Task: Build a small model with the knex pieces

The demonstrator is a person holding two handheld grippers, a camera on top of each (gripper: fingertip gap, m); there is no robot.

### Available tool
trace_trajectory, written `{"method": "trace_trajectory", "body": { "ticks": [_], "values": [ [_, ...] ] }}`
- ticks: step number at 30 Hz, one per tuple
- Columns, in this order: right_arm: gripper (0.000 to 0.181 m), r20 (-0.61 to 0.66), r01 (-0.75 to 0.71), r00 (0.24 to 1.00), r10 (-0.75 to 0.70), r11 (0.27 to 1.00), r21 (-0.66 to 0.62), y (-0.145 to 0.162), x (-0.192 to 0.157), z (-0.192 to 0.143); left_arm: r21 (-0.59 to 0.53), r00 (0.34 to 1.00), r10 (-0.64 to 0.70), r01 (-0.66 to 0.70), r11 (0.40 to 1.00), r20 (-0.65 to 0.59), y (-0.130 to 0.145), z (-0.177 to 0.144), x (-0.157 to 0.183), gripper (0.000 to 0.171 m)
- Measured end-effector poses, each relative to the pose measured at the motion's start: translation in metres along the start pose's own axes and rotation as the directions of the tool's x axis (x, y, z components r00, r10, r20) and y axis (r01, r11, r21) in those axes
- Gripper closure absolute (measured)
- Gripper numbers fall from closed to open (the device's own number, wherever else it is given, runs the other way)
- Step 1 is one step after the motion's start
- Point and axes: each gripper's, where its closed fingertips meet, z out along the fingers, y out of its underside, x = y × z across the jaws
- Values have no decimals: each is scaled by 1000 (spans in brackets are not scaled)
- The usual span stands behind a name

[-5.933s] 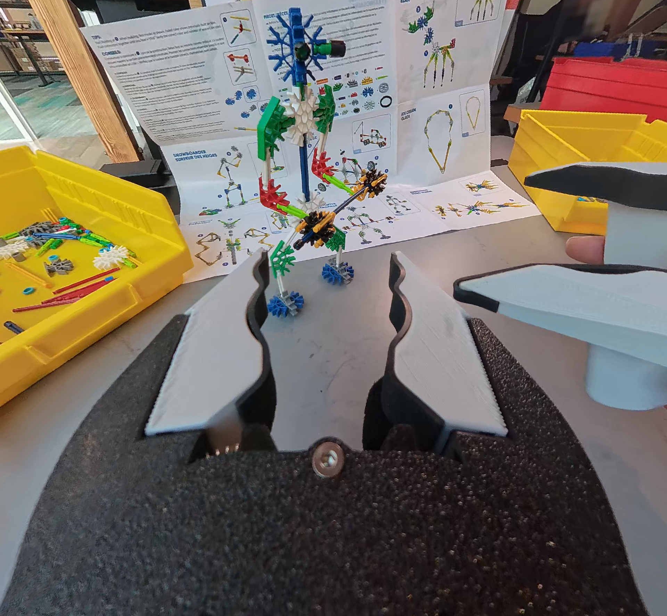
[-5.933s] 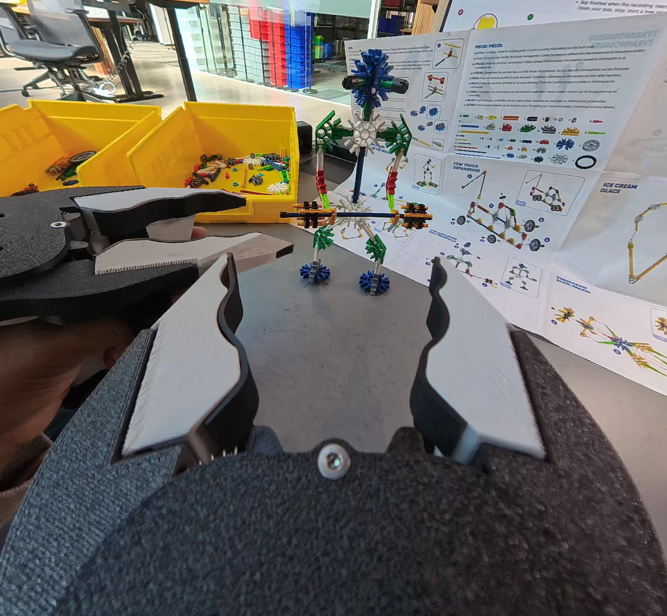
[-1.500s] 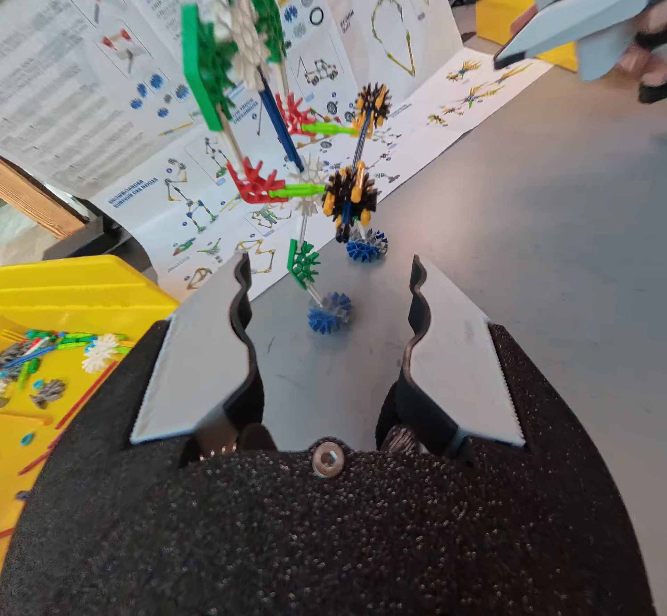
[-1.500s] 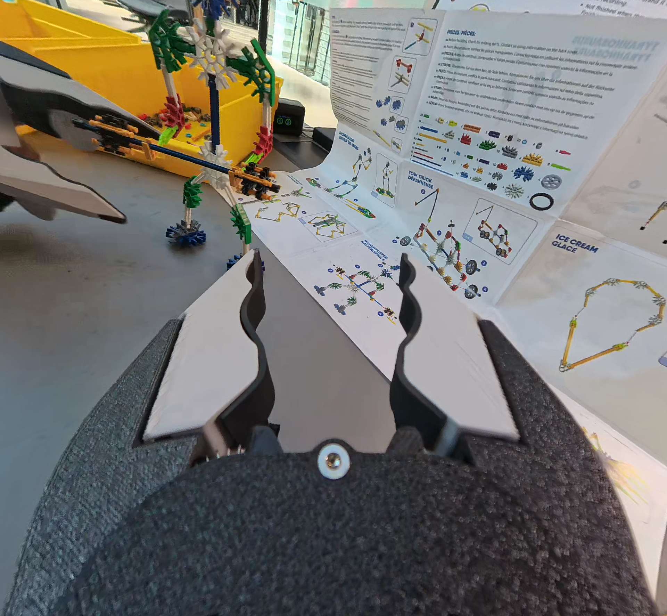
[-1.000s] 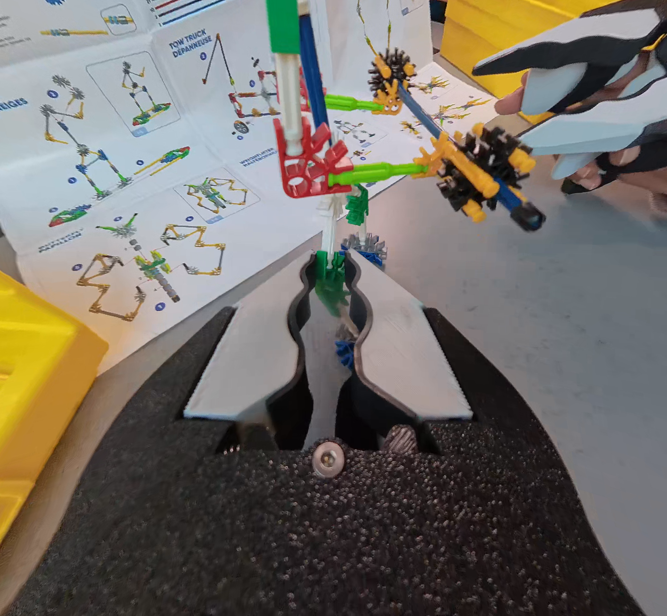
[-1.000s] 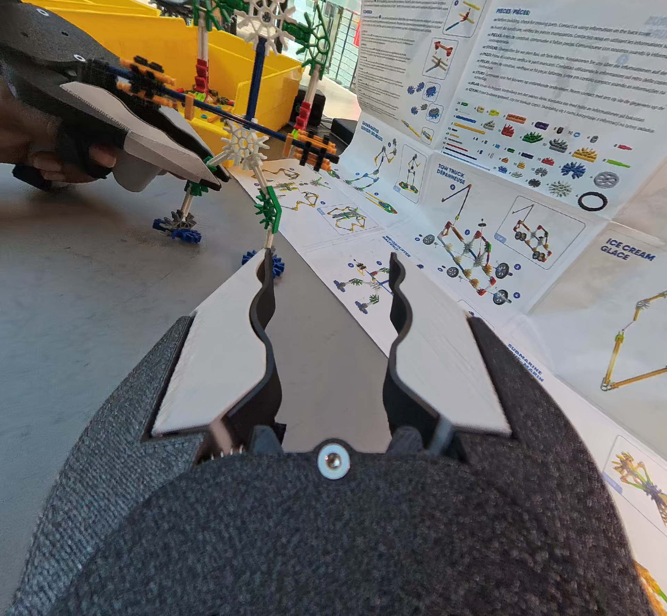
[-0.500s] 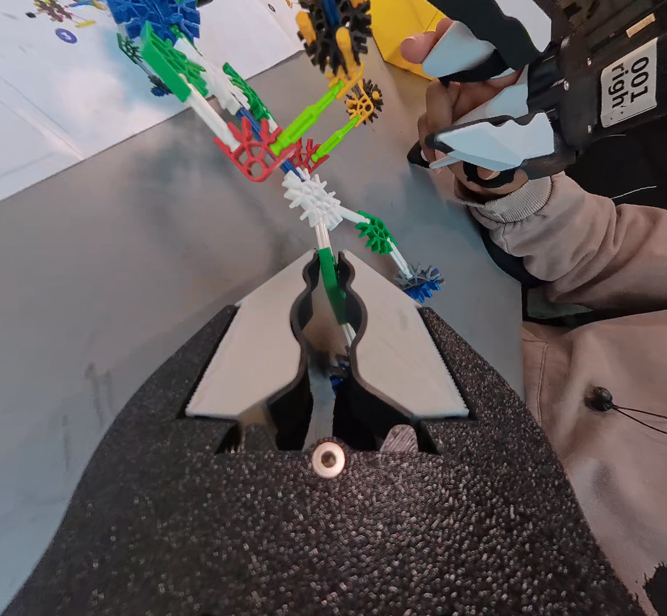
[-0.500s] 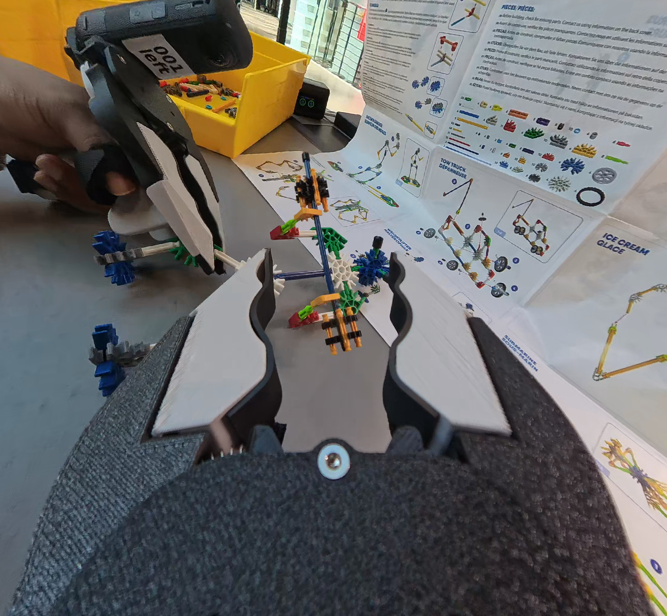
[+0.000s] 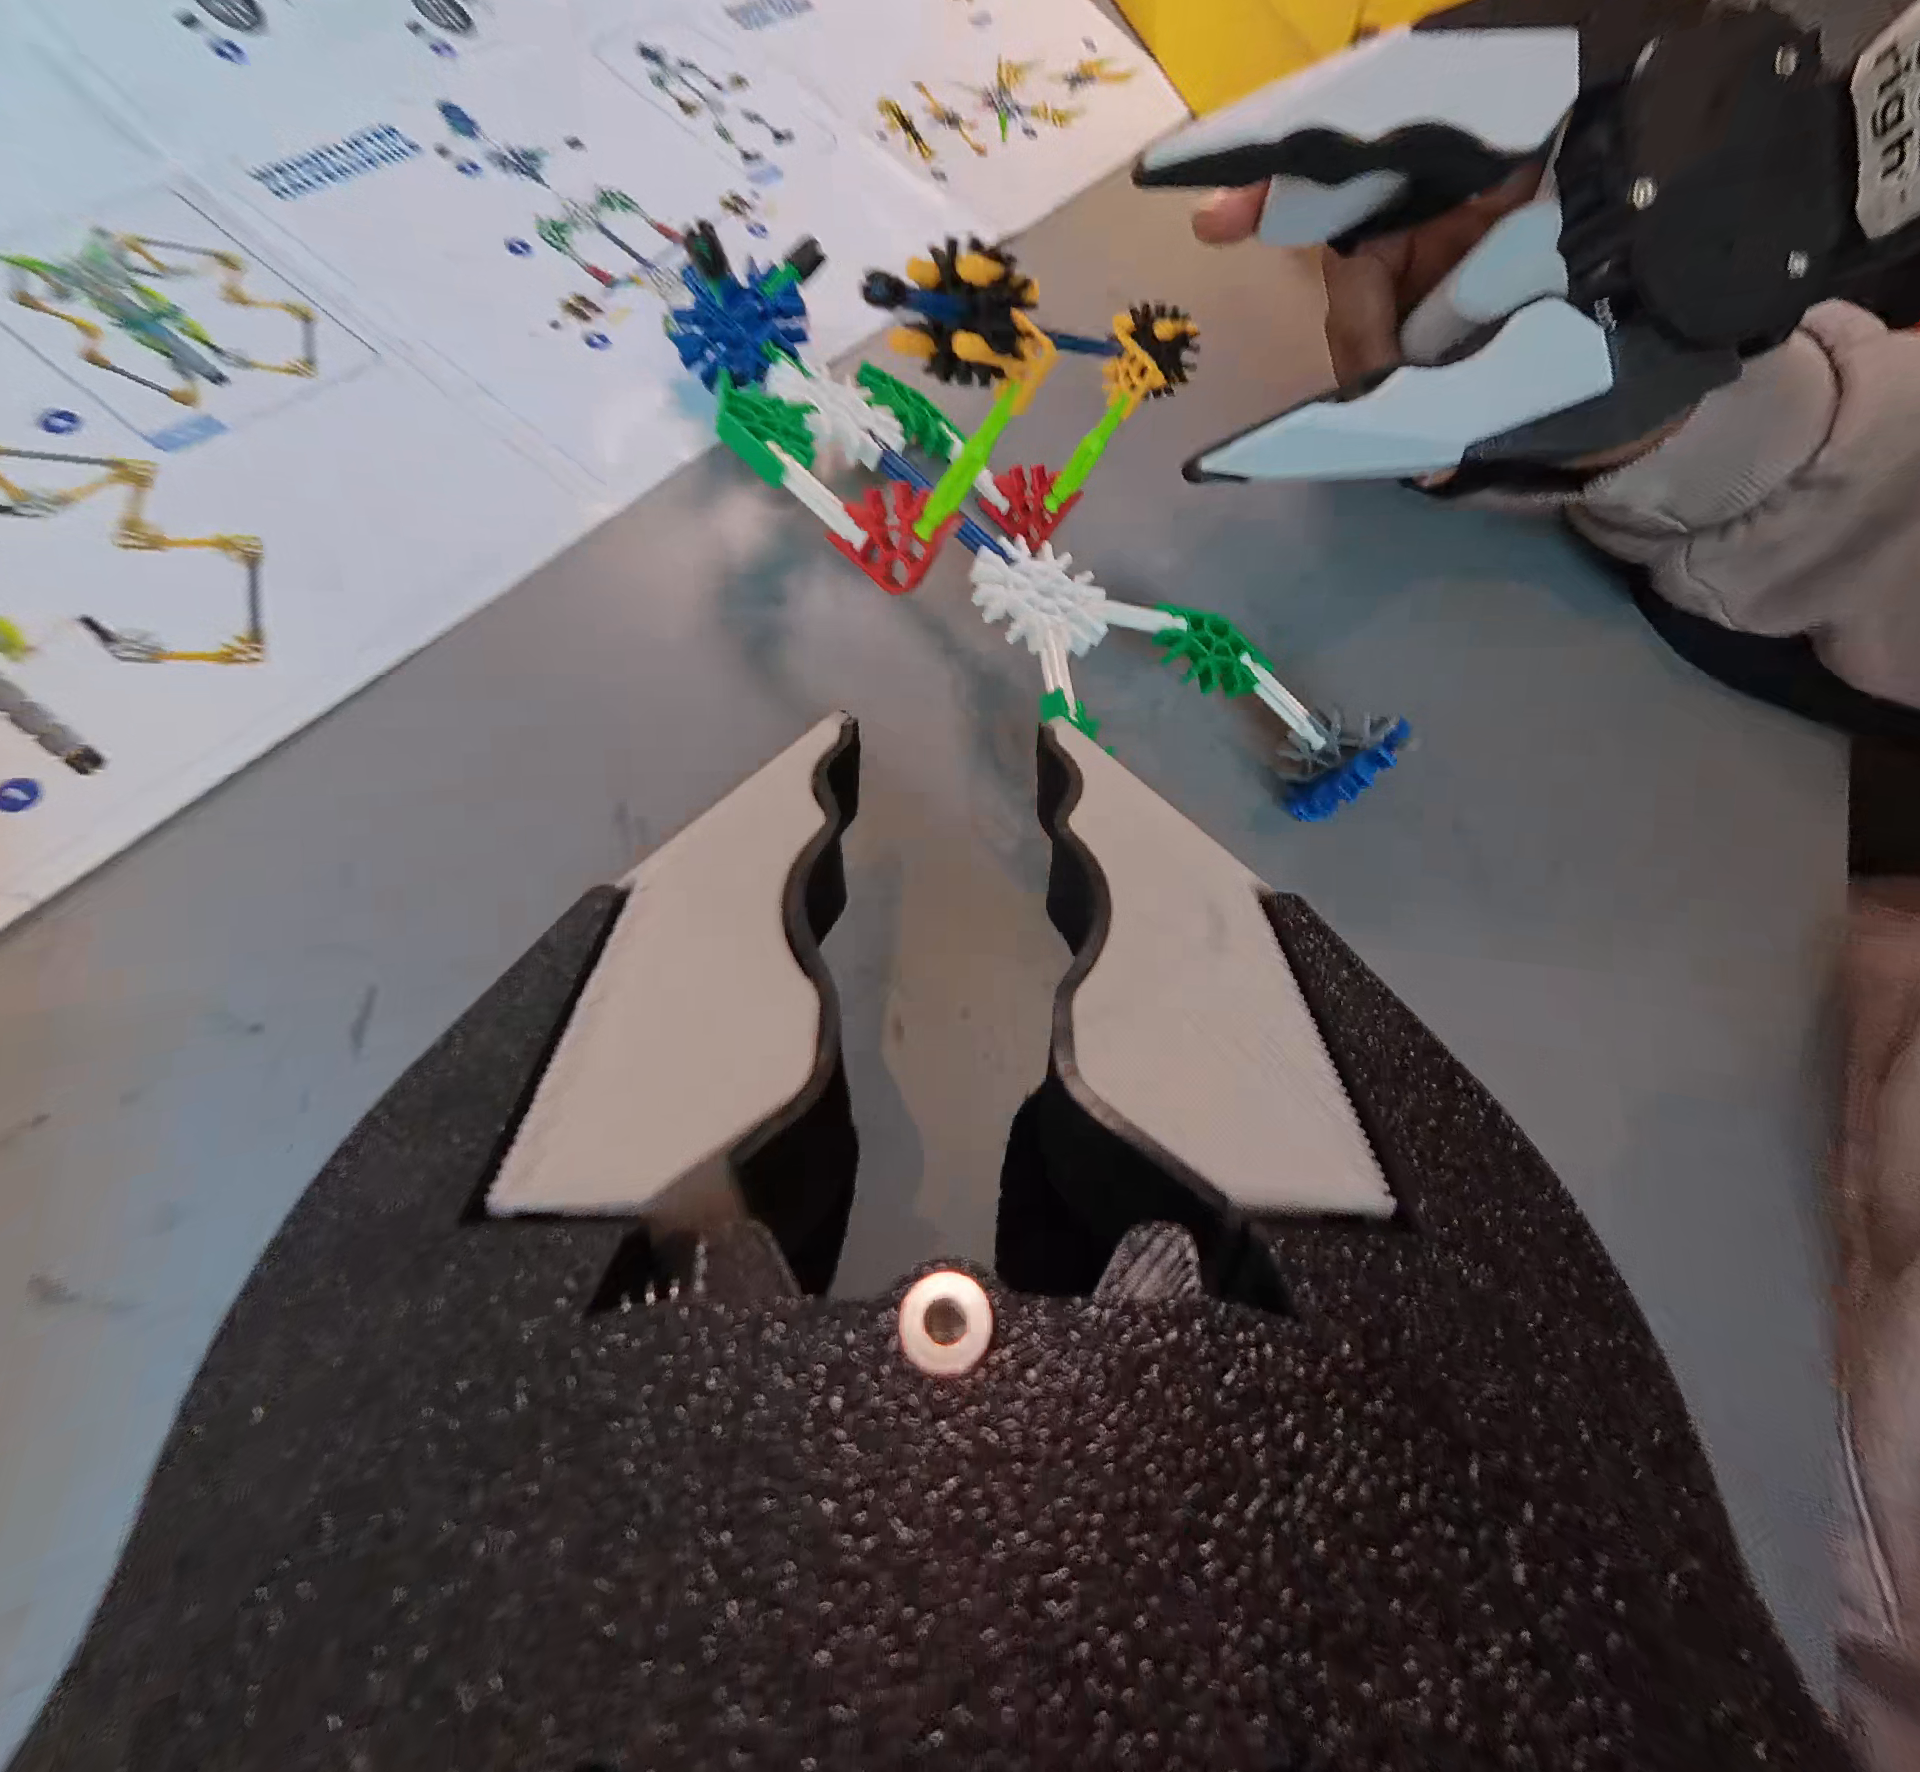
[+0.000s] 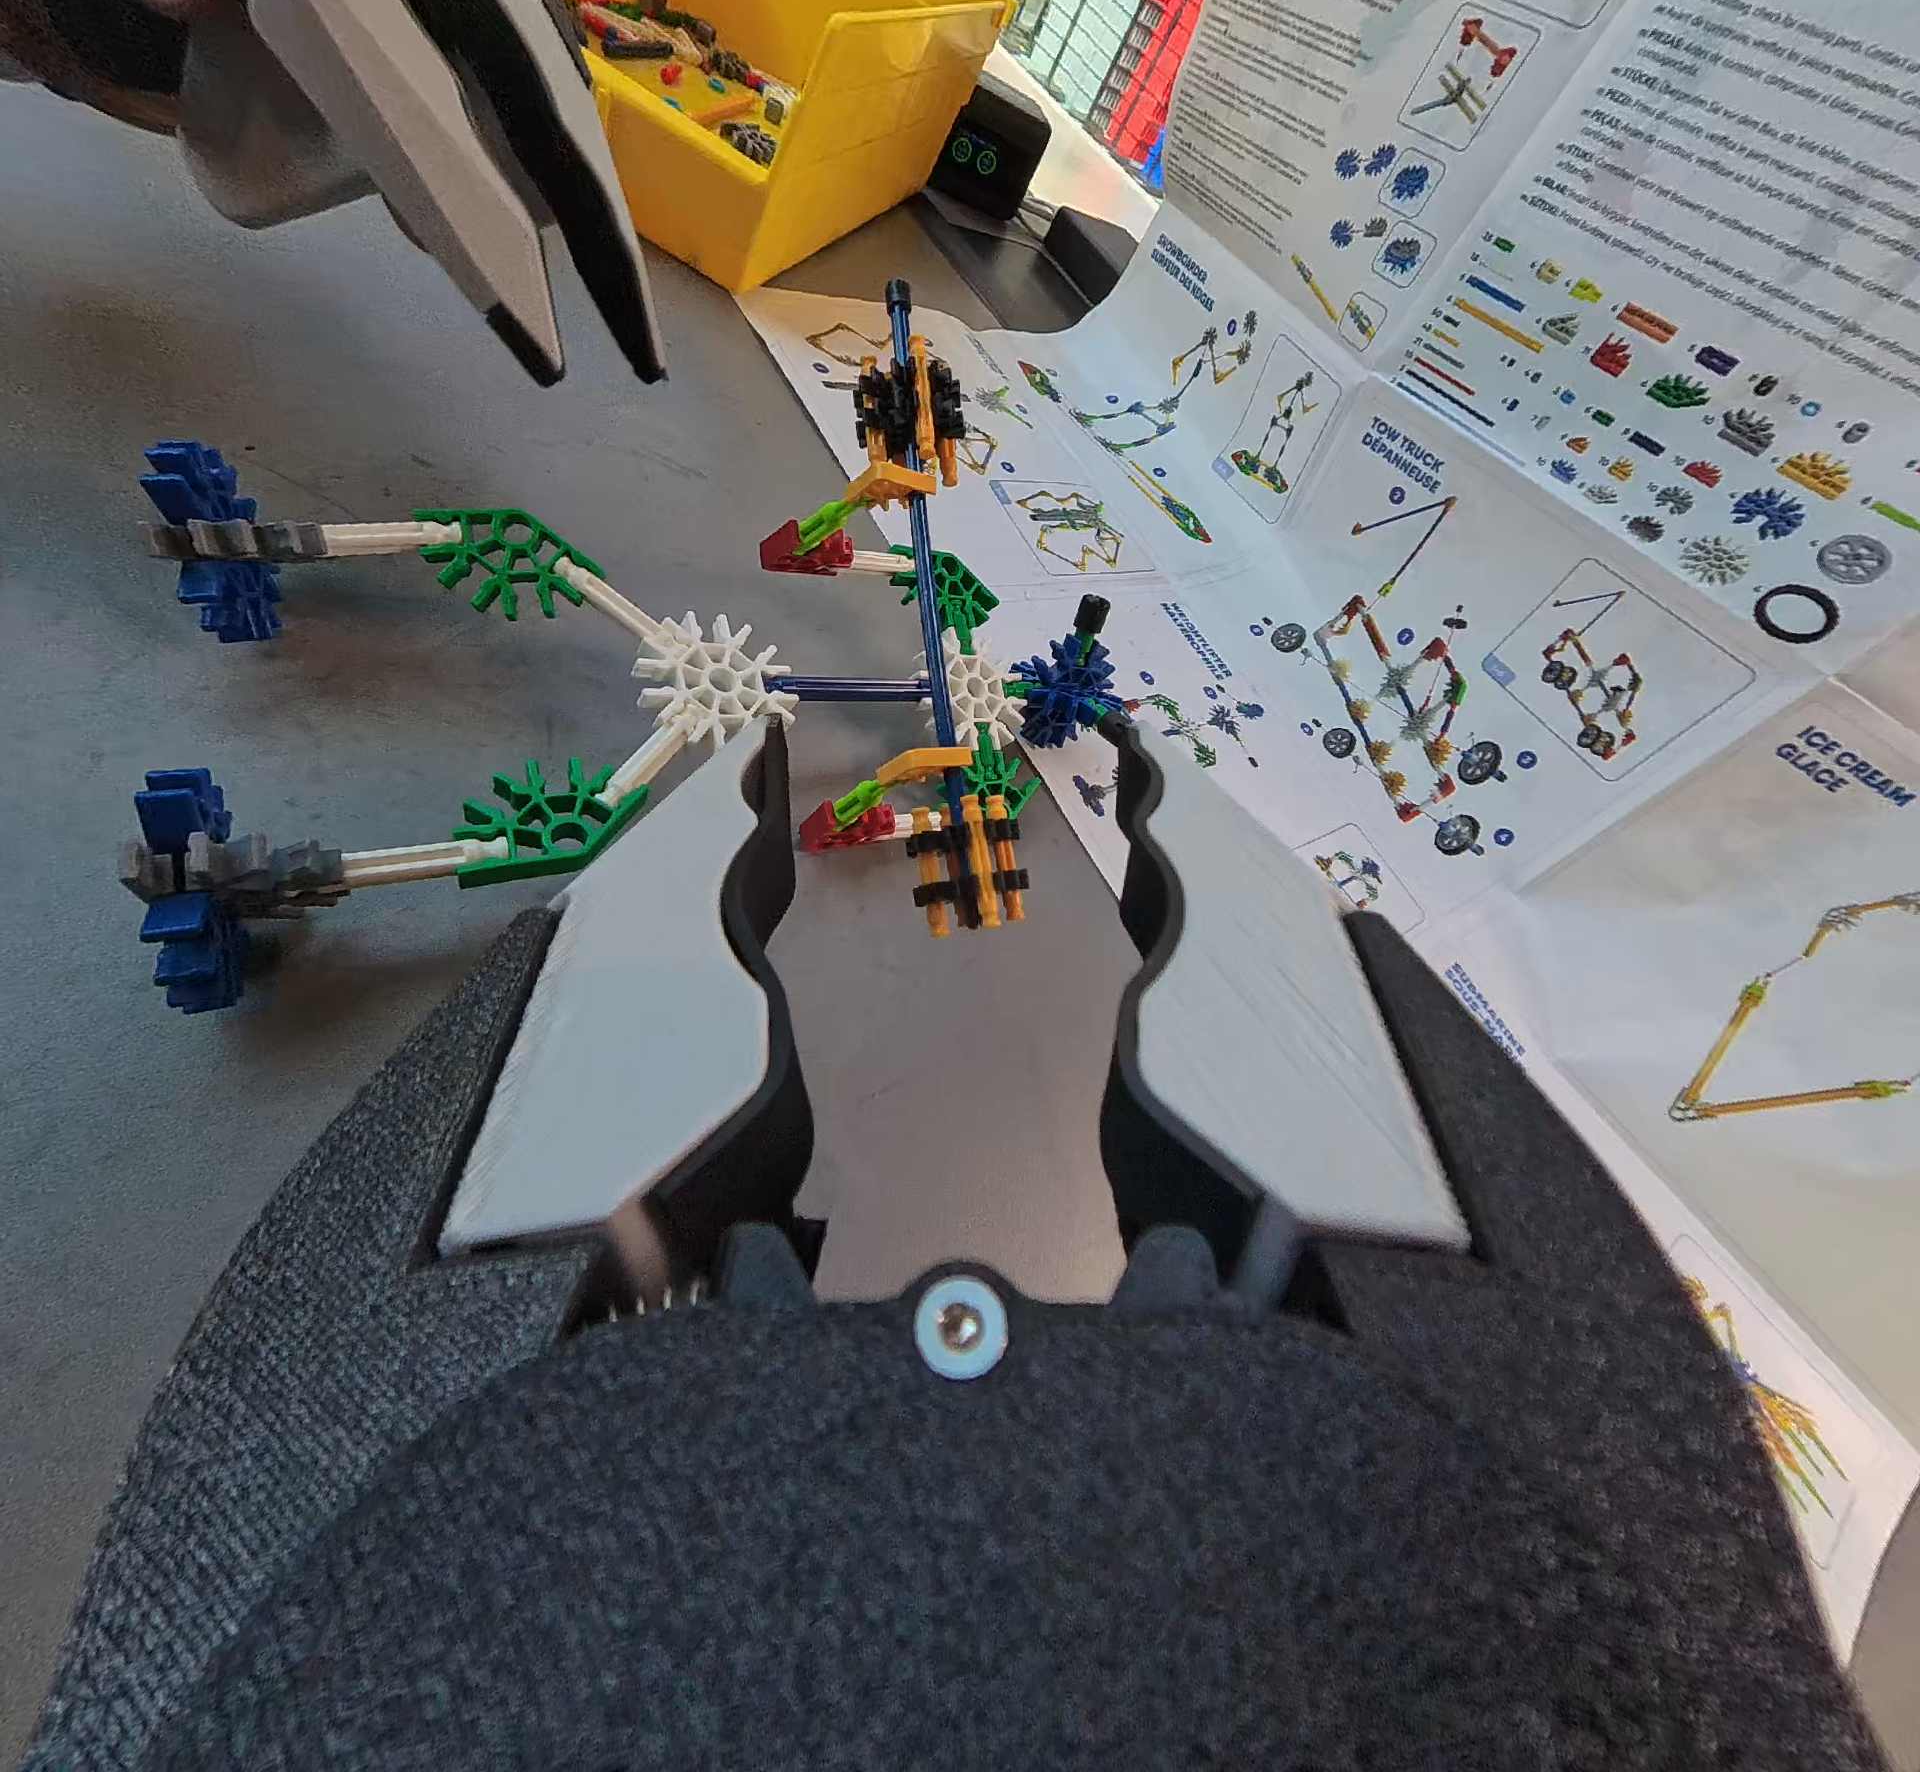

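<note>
On the grey table (image 10: pixel 312 320), the folded instruction sheet (image 10: pixel 1558 475) is standing behind the rod-and-connector figure (image 10: pixel 717 678), which is lying flat. We are holding the right gripper (image 10: pixel 945 735) open around its arm bar, the left gripper (image 9: pixel 945 735) open beside one leg, both empty.

Bright, even daylight is filling both views. The left wrist view is smearing with motion blur, worst on the white folded instruction sheet (image 9: pixel 312 288). Wide-angle distortion is bending the edges. Soft shadows are pooling under the colourful plastic rod-and-connector model (image 10: pixel 717 678) ahead of the right gripper (image 10: pixel 951 746).
</note>
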Motion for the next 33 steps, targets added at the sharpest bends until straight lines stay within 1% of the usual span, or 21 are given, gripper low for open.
{"method": "trace_trajectory", "body": {
  "ticks": [2,3,4,5,7,9,12,14,17,21,24,26,28,30,31,33],
  "values": [
    [119,2,-10,1000,10,1000,-5,1,1,0,118,999,-47,43,992,26,-14,-1,-11,133],
    [119,5,-12,1000,12,1000,-9,2,1,0,154,997,-76,72,985,16,-17,1,-14,131],
    [119,7,-12,1000,12,1000,-12,2,0,0,178,995,-101,97,979,9,-19,5,-15,129],
    [119,9,-11,1000,11,1000,-17,3,0,0,178,993,-114,113,978,-1,-18,9,-15,129],
    [120,12,-8,1000,8,1000,-27,5,0,0,134,994,-111,109,985,11,-10,18,-13,129],
    [120,9,-8,1000,8,999,-37,8,1,-1,98,997,-80,79,992,8,-6,23,-7,129],
    [121,11,-19,1000,19,999,-42,9,2,-1,30,996,-91,91,995,14,5,33,-2,131],
    [121,19,-24,1000,24,999,-43,9,2,-1,-40,995,-89,91,995,33,18,40,-3,144],
    [125,33,-21,999,22,999,-40,9,0,-2,-95,995,-25,35,995,102,27,41,-9,171],
    [145,72,0,997,3,999,-35,8,-8,-2,-148,996,49,-37,988,74,33,42,2,171],
    [149,73,6,997,-3,999,-38,8,-9,-2,-162,994,94,-85,983,48,35,43,9,171],
    [149,72,1,997,2,999,-45,9,-8,0,-142,995,74,-65,988,60,32,41,5,171],
    [148,64,-7,998,9,999,-41,9,-4,1,-111,995,37,-26,993,95,27,35,-5,169],
    [142,79,-17,997,17,1000,-8,3,1,6,-78,995,-6,14,997,95,24,31,-12,157],
    [135,108,-36,994,35,999,3,-2,1,10,-57,997,-31,35,998,71,21,30,-11,150],
    [121,181,-110,977,113,994,-28,-5,-4,19,2,996,-86,86,996,-11,11,32,0,131]
  ]
}}
